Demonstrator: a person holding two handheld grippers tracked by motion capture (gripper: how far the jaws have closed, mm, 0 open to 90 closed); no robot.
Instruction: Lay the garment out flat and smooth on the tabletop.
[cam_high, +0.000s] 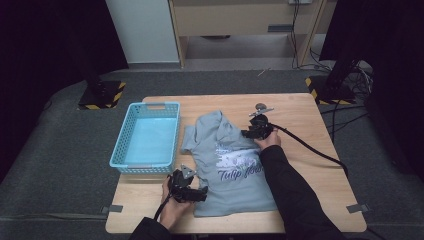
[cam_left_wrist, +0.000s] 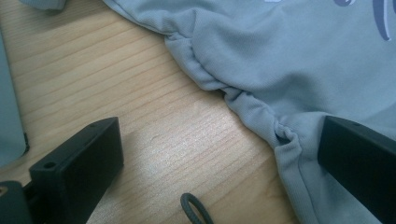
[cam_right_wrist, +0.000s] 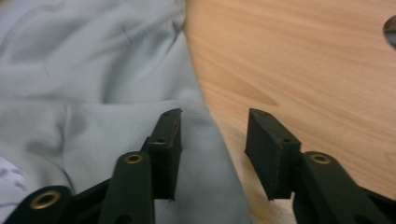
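Observation:
A light grey T-shirt (cam_high: 235, 167) with a purple "Tulip" print lies spread on the wooden table (cam_high: 310, 150). At its upper right edge is my right gripper (cam_high: 250, 133), held low. In the right gripper view the right gripper (cam_right_wrist: 212, 135) is open, one jaw over the shirt (cam_right_wrist: 93, 93) and the other over bare wood, with the shirt's edge between them, untouched by the pads. My left gripper (cam_high: 202, 194) sits at the shirt's lower left corner. In the left gripper view the left gripper (cam_left_wrist: 219, 158) stands wide open, and the bunched hem (cam_left_wrist: 252, 107) runs between its jaws.
A light blue plastic basket (cam_high: 121, 142) with nothing in it stands on the table's left side, close to the shirt's sleeve. A small round grey thing (cam_high: 260, 106) sits near the far edge. A dark cord loop (cam_left_wrist: 196, 212) lies on the wood by the left gripper.

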